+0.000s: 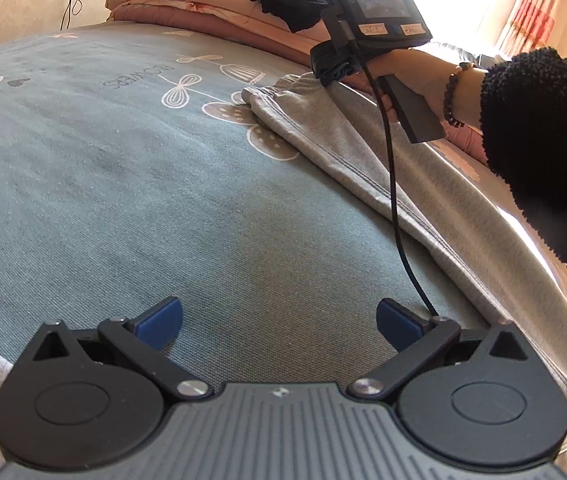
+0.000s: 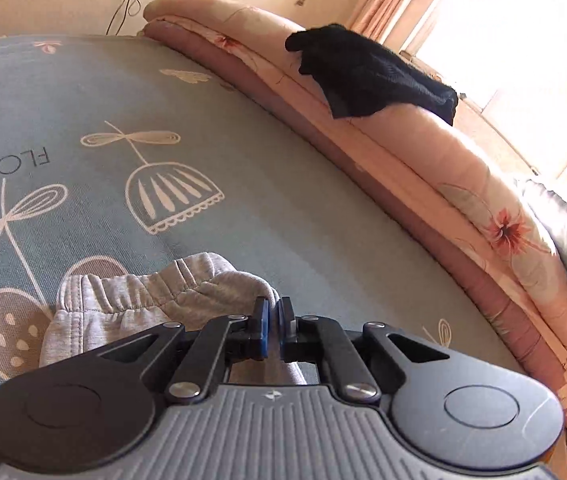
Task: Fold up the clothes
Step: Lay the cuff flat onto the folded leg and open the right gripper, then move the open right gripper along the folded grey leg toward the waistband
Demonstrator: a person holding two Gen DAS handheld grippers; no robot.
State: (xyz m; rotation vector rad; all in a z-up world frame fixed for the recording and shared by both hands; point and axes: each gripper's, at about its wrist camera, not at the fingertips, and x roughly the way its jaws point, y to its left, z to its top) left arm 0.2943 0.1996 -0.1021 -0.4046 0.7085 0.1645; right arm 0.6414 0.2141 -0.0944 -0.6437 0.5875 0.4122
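Note:
Grey sweatpants (image 1: 363,160) lie stretched along the right side of the blue-green bed sheet (image 1: 123,180), elastic waistband at the far end. In the right wrist view my right gripper (image 2: 274,312) is shut on the waistband edge of the sweatpants (image 2: 155,296), blue pads nearly together. The right gripper body (image 1: 367,20) shows in the left wrist view, held over the waistband. My left gripper (image 1: 279,322) is open and empty above the sheet, near the pants' lower end, blue pads (image 1: 161,320) wide apart.
A folded pink floral quilt (image 2: 423,152) runs along the far side of the bed with a black garment (image 2: 363,72) draped on it. A grey pillow (image 2: 563,232) lies at the right. Bright window and striped curtains (image 1: 535,8) stand behind. A cable (image 1: 393,200) hangs from the right gripper.

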